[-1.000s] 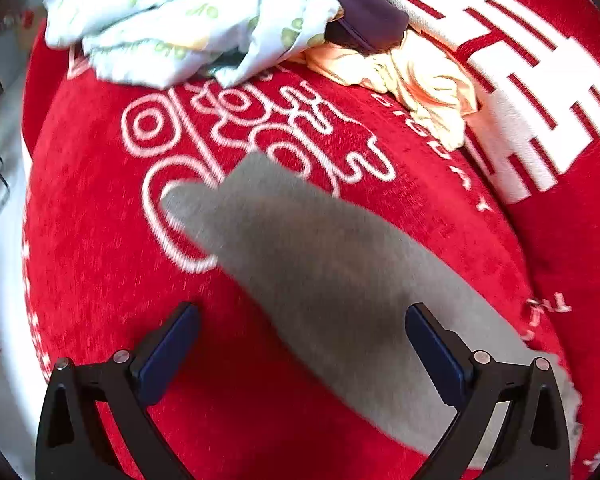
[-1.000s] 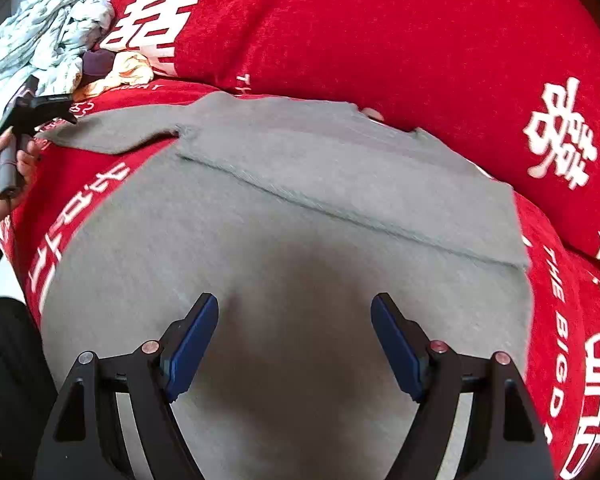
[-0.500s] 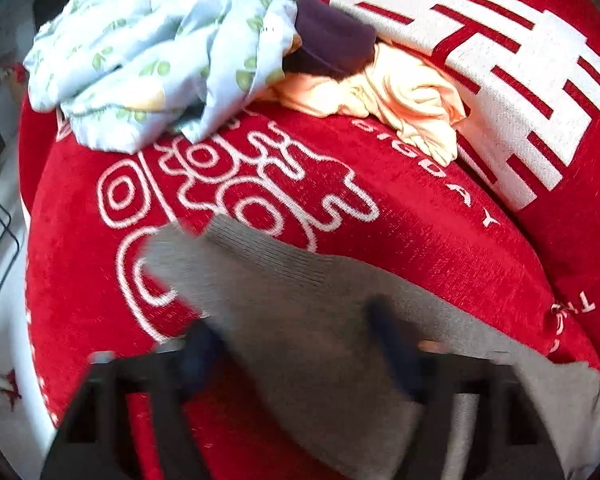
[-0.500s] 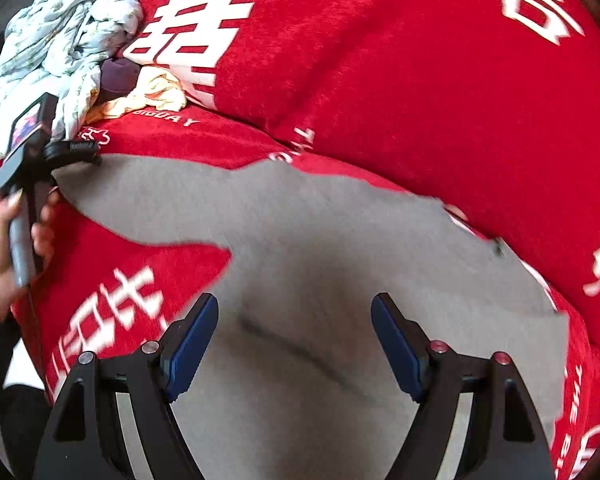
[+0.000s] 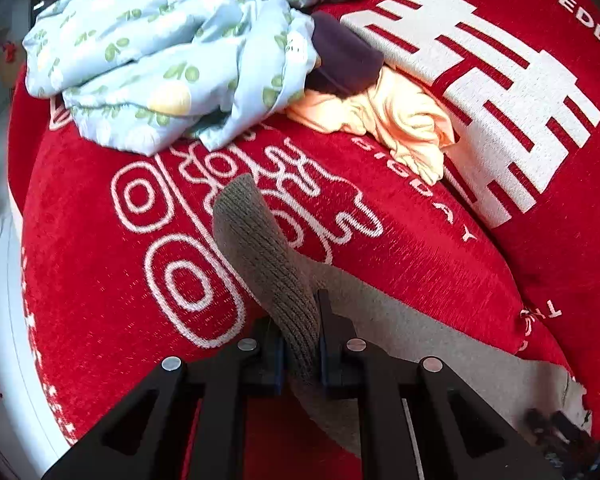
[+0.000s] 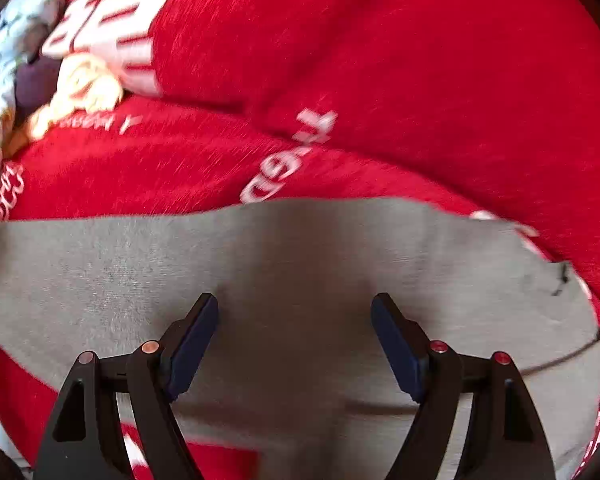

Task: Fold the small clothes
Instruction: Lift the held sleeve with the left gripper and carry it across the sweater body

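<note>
Clearly the left claw [image 5: 300,344] is clamped on the ribbed cuff of the grey sweater's sleeve [image 5: 268,264], and the cuff stands up out of the pads, lifted a little off the red sofa cover [image 5: 420,248]; I judge this grip is taken so that the sleeve can be carried over the body for a fold. The sweater's body [image 6: 300,264] lies flat on the seat, near its front edge. The right claw [image 6: 294,340] hangs over it with its pads apart and nothing between them, probably ready to hold the cloth or take another part. Only the left view shows the pinched cuff sharply, also the pile of light blue clothes [image 5: 172,52] and the peach garment [image 5: 400,124] toward the seat's far left corner; the right view, blurred, alone shows the body spread wide.
</note>
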`<action>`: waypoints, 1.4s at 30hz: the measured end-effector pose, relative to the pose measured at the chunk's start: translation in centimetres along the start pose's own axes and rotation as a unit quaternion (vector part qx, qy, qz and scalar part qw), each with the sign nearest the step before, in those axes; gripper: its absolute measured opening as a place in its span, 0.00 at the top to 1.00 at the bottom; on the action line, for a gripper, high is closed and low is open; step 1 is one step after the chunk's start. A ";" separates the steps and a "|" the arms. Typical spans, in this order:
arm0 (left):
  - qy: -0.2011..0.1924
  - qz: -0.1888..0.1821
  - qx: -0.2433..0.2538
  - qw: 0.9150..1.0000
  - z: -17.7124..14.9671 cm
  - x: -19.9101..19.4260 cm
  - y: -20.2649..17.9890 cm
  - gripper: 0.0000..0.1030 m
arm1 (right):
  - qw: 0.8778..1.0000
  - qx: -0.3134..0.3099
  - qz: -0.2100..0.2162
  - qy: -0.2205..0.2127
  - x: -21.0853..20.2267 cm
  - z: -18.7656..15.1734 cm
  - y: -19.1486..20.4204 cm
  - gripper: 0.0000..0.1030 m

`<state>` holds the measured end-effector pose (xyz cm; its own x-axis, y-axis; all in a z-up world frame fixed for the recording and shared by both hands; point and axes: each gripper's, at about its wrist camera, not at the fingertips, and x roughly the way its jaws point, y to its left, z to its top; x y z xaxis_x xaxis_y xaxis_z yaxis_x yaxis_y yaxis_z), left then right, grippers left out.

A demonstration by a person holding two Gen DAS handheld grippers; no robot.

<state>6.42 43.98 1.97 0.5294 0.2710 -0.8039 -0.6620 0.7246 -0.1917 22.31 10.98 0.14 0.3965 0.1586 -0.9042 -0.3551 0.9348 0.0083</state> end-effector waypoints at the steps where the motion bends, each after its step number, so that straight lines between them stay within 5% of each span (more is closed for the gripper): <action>1: -0.005 0.006 0.008 1.000 0.0 -0.2 -0.3 0.87 | 1.000 -0.022 -0.004 -0.001 0.1 -0.2 1.3 0.18; 2: -0.005 0.007 0.011 1.000 0.0 -0.2 -0.3 0.87 | 0.999 -0.046 0.008 -0.007 -0.2 -0.2 2.5 0.18; 5: -0.003 0.010 0.014 1.000 0.1 -0.5 -0.4 0.87 | 0.991 -0.037 0.127 -0.013 -2.5 -0.8 3.3 0.19; 11: 0.005 0.017 0.025 1.000 0.3 -1.6 -1.5 0.87 | 0.994 -0.055 0.058 -0.075 -8.4 -4.3 -1.0 0.19; 24: 0.000 0.039 0.085 0.996 -1.9 -4.5 -9.0 0.87 | 0.998 0.012 0.031 -0.060 -11.3 -15.7 -11.3 0.18; 42: 0.021 0.025 0.172 0.985 -8.1 -7.6 -20.3 0.87 | 0.994 0.063 0.035 -0.083 -13.0 -19.6 -17.9 0.18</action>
<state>11.57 22.05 7.36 0.4730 0.2910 -0.8316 -0.4647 0.8843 0.0452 6.88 -14.01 3.33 0.5122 0.2646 -0.8171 -0.2811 0.9506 0.1317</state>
